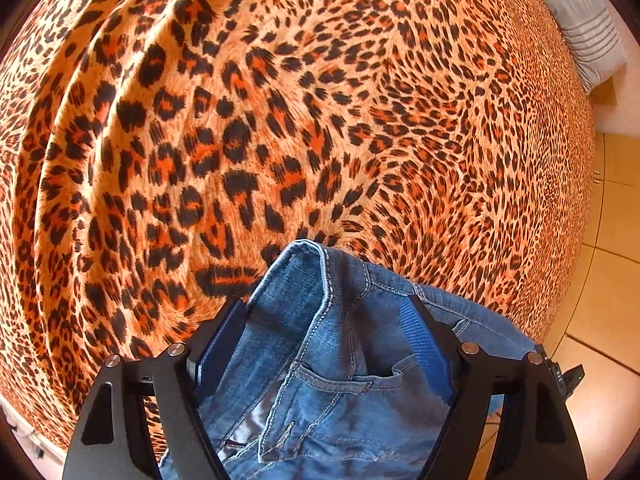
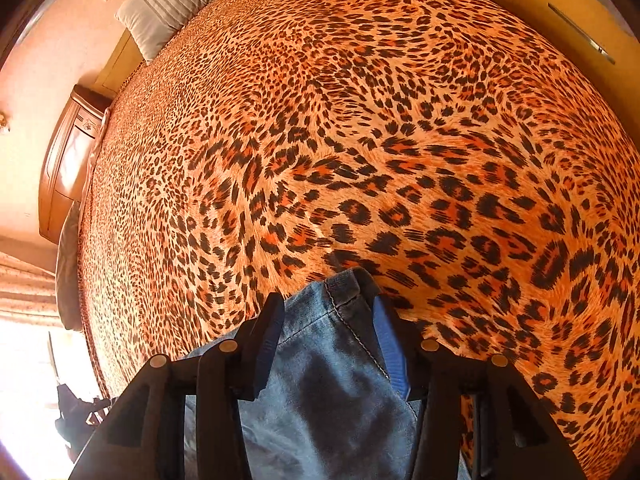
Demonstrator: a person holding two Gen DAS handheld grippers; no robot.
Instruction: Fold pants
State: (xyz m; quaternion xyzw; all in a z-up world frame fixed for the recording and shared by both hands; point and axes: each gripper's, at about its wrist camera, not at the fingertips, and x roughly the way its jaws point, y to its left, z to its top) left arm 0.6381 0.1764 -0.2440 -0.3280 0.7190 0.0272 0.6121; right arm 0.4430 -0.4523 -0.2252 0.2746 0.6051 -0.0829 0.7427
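Blue denim pants lie on a leopard-print bedspread [image 1: 280,120]. In the left wrist view their waist end [image 1: 320,380], with a pocket, belt loop and stitched seams, fills the space between my fingers. My left gripper [image 1: 326,304] stands wide open over it, and its blue pads do not visibly press the cloth. In the right wrist view a hemmed leg end [image 2: 328,400] lies between and beneath the fingers. My right gripper [image 2: 328,300] is half open around that hem, and denim shows outside its left finger too.
The bedspread [image 2: 360,140] stretches far ahead of both grippers. A grey striped pillow [image 1: 584,28] [image 2: 172,0] lies at the bed's head. A wooden nightstand [image 2: 68,168] stands beside the bed. Tiled floor [image 1: 608,280] borders the bed's edge.
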